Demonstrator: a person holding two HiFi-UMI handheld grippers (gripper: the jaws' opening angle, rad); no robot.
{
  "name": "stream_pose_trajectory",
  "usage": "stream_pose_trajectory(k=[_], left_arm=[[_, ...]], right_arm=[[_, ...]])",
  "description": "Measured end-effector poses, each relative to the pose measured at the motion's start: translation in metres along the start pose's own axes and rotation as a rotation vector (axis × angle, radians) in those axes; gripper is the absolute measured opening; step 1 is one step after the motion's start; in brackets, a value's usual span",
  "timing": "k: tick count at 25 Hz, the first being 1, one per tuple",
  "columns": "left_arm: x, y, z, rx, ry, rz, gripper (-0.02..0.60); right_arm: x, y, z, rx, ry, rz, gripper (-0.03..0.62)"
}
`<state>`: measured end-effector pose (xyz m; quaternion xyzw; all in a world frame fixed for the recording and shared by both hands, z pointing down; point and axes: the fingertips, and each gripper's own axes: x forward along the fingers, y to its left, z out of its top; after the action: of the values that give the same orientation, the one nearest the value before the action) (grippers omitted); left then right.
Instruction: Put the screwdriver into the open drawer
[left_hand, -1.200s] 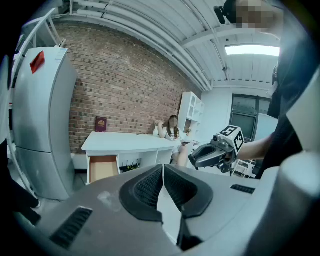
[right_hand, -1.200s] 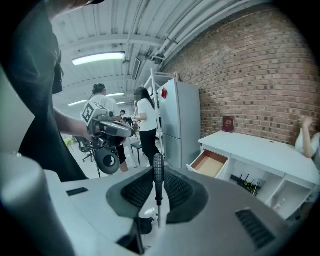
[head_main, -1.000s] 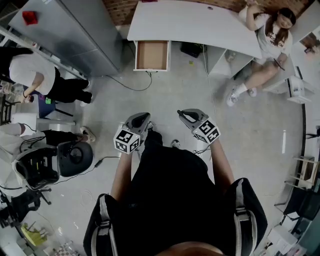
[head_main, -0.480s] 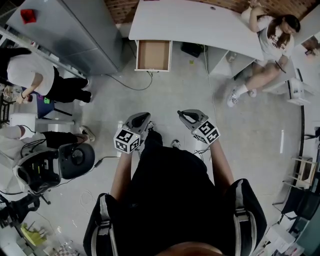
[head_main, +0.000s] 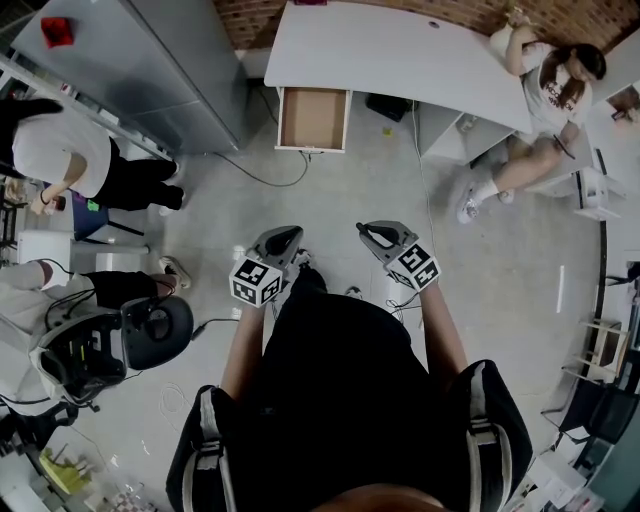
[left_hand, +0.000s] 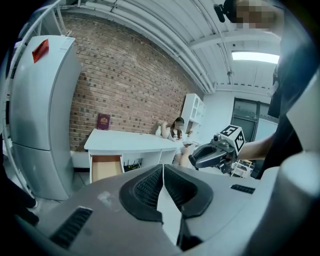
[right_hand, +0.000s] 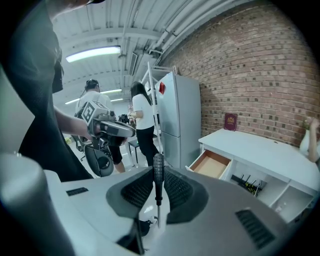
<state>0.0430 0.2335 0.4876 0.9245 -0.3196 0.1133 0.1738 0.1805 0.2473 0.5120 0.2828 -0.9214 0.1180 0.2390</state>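
**Screwdriver in right gripper, drawer far off**

The desk stands far, with its open drawer at its left end. Both forearms reach forward, the left gripper and right gripper side by side, well apart from the drawer. Only the right gripper view shows the screwdriver, clamped upright between the right jaws. The left jaws are pressed together on nothing.

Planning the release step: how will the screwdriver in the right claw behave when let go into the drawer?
The screwdriver looks rigid and slim, so it is probably light. The right claw pinches its round dark handle between textured pads, so slip seems unlikely. Being round, it may roll on the flat bare floor of the drawer, though the walls should stop it.
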Motion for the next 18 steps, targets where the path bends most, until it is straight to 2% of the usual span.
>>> stream_pose_trajectory(k=[18], left_arm=[[0.016, 0.091, 0.028, 0.011, -0.005, -0.041, 0.02]], right_arm=[[0.068, -0.041, 0.038, 0.022, 0.009, -0.045, 0.123]])
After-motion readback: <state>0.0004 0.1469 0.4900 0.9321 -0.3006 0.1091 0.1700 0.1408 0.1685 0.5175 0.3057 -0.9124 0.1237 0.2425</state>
